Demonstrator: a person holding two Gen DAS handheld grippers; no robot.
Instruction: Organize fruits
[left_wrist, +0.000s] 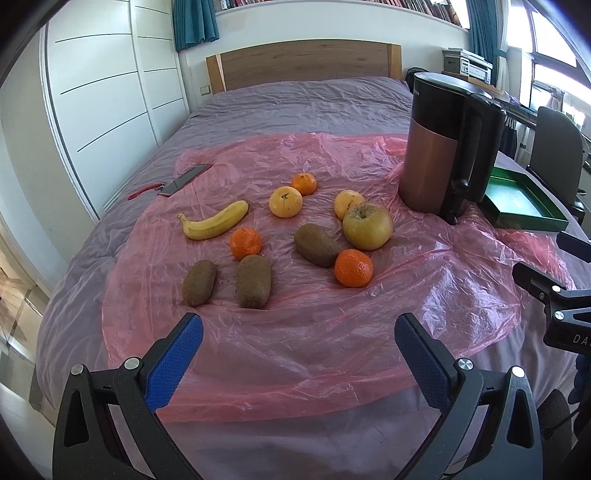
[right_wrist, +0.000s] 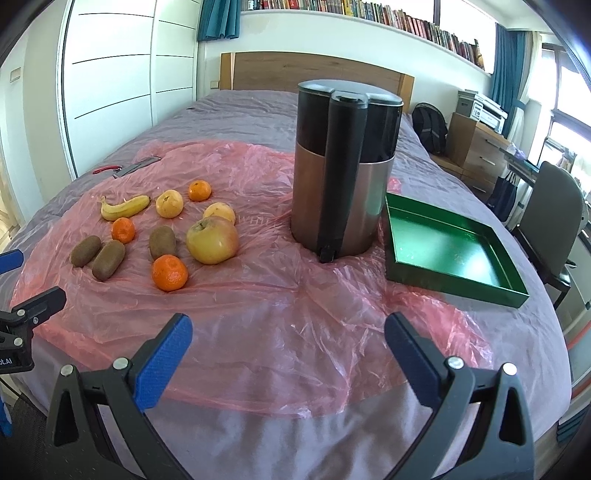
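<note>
Fruit lies loose on a pink plastic sheet (left_wrist: 303, 347) on the bed: a banana (left_wrist: 216, 220), a yellow-green apple (left_wrist: 367, 226), three kiwis (left_wrist: 199, 282), several mandarins (left_wrist: 353, 267) and two yellow citrus (left_wrist: 285, 201). The same fruit shows at the left of the right wrist view, with the apple (right_wrist: 211, 240) nearest the kettle. A green tray (right_wrist: 448, 254) sits empty at the right. My left gripper (left_wrist: 298, 334) is open and empty, short of the kiwis. My right gripper (right_wrist: 288, 332) is open and empty, in front of the kettle.
A tall copper and black kettle (right_wrist: 345, 166) stands between the fruit and the tray. A phone with a red strap (left_wrist: 184, 180) lies at the sheet's far left. A chair (right_wrist: 550, 214) stands beside the bed on the right.
</note>
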